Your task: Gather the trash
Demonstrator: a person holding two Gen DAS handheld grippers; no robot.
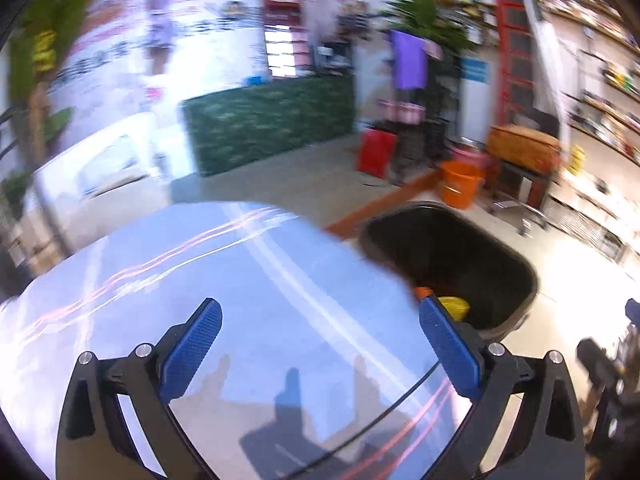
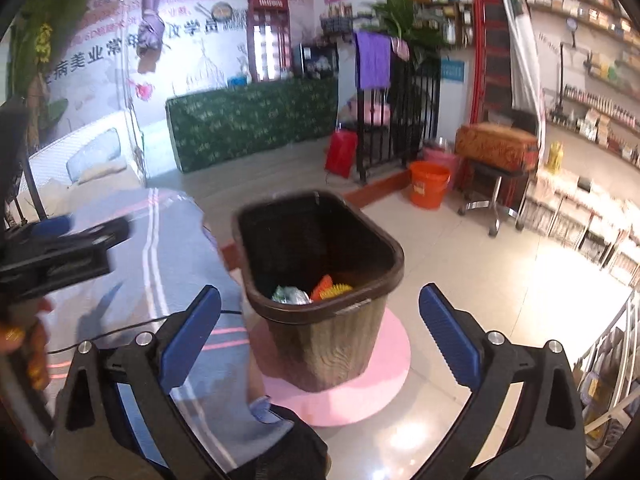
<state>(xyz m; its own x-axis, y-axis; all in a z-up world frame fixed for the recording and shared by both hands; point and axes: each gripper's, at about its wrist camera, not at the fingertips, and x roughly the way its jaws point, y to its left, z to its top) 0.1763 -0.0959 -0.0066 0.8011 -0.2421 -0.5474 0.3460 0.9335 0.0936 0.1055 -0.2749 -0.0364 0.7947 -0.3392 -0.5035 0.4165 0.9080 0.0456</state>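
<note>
Clearly legible writing is scarce: large dark Chinese characters run along the pale back wall (image 2: 120,48), partly cut off by a hanging purple cloth, and smaller pink lines above them are too fine to read. A blue sign (image 2: 452,70) near the plant (image 2: 400,8) is unreadable.

Below both tools lies a glossy blue-grey worktop (image 1: 248,280) with pale stripes and pink reflections; a thin black cable crosses it. Beside it, on a pink round mat (image 2: 380,368) on the tiled floor, stands the brown bin (image 2: 332,344). Inside it lie trash pieces: something green and silvery (image 2: 290,295), something orange (image 2: 323,285) and something yellow (image 2: 344,288).

The left tool (image 1: 320,340) hangs over the worktop, jaws wide apart, nothing between them. The right tool (image 2: 320,332) faces the bin, jaws likewise spread and empty.

Behind stand a green patterned counter (image 2: 256,120), a red phone-box cabinet (image 2: 268,36), an orange bucket (image 2: 428,184), a stool and stocked shelves (image 2: 592,80). The left view is badly blurred, with the bin partly hidden behind the worktop edge.
</note>
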